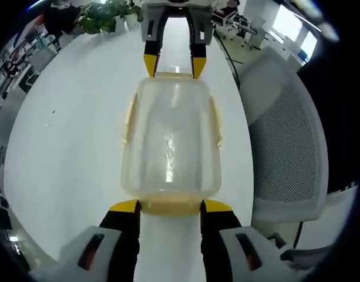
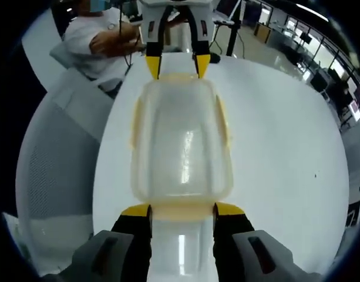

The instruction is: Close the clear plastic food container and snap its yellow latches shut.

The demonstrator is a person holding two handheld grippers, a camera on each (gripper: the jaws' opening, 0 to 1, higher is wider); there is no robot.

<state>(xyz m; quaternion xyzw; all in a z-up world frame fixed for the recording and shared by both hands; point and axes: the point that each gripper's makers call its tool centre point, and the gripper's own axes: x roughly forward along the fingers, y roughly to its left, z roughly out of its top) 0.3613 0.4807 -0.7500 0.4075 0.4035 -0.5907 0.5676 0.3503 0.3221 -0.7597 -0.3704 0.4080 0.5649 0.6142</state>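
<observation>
A clear plastic container with its lid on lies on the white table. Pale yellow latches run along its long sides and its ends. In the left gripper view my left gripper is open, and its yellow-tipped jaws stand on either side of the near end latch. My right gripper is open at the far end. The right gripper view gives the mirror picture: the container, my right gripper open around the near end latch, and my left gripper open at the far end.
A grey mesh chair stands close to the table's edge beside the container, also in the right gripper view. A person sits behind it. Potted plants stand at the table's far end. Bare tabletop stretches away on the other side.
</observation>
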